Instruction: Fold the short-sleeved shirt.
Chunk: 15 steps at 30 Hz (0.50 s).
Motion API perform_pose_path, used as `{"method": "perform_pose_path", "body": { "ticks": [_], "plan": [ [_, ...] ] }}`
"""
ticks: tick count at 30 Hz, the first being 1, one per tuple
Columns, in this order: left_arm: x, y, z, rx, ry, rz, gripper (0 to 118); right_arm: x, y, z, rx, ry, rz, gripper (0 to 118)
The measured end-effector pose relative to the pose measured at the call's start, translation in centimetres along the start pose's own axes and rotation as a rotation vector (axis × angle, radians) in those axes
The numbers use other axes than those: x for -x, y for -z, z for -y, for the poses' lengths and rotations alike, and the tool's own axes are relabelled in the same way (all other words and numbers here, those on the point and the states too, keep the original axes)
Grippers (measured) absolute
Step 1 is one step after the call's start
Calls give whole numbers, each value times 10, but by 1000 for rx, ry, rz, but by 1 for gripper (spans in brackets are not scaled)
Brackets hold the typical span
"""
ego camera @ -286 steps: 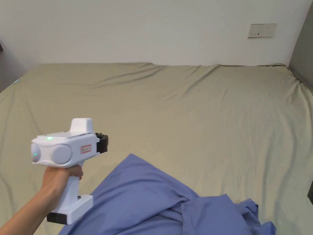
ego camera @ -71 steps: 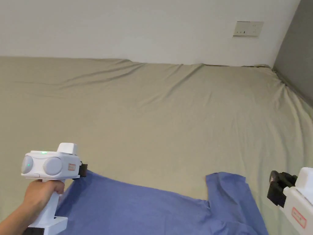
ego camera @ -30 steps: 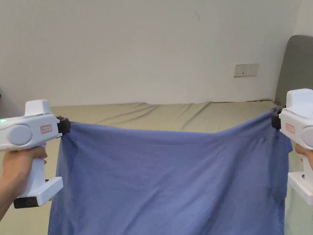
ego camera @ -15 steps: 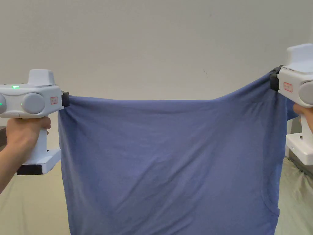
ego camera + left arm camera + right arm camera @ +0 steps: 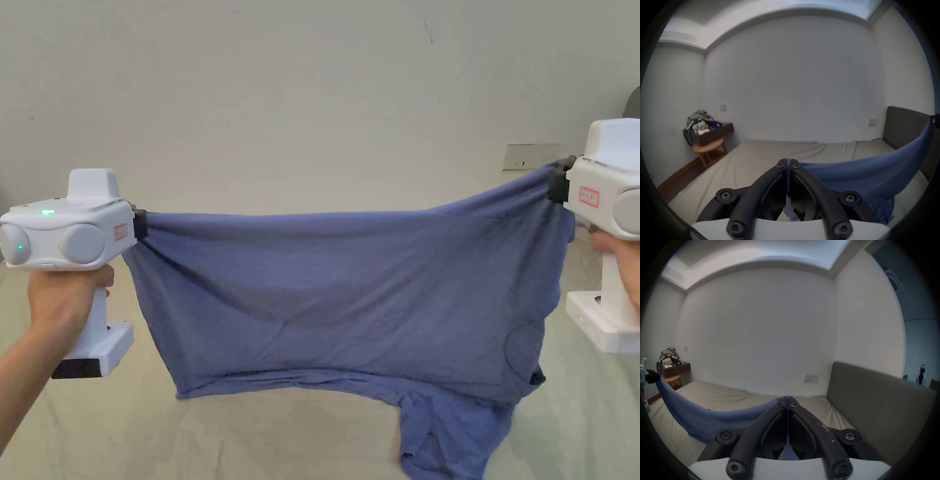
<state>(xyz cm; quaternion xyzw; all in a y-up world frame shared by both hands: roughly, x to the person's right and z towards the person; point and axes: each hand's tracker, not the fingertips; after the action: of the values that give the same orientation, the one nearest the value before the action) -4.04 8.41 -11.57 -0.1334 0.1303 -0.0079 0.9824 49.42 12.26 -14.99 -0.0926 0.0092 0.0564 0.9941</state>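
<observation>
The blue shirt (image 5: pixel 350 294) hangs stretched between the left hand-held gripper (image 5: pixel 139 224) and the right hand-held gripper (image 5: pixel 555 181), both clamped tight on it, and has dropped lower toward the bed (image 5: pixel 300 437) below, ready to lay flat

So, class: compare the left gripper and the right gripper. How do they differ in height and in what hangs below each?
The left gripper is held lower than the right gripper. Below the right gripper the shirt hangs longer, with a sleeve dangling; below the left gripper it ends higher. Both are shut on the shirt's top edge.
</observation>
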Motion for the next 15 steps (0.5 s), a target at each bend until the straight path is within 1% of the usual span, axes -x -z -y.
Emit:
{"method": "perform_pose_path", "body": {
  "ticks": [3,7,9,12,15],
  "plan": [
    [0,11,58,98,3,9,2,4,14,57,104,-2,-9,3],
    [7,4,130,210,4,20,2,12,8,128,221,5,-40,3],
    [15,-5,163,270,-2,18,2,13,-5,162,285,18,-64,3],
    [29,-35,214,354,-33,20,2,11,-42,217,372,79,-99,3],
    [46,-65,249,394,-44,27,2,7,-86,253,414,82,-117,3]
  ]
}}
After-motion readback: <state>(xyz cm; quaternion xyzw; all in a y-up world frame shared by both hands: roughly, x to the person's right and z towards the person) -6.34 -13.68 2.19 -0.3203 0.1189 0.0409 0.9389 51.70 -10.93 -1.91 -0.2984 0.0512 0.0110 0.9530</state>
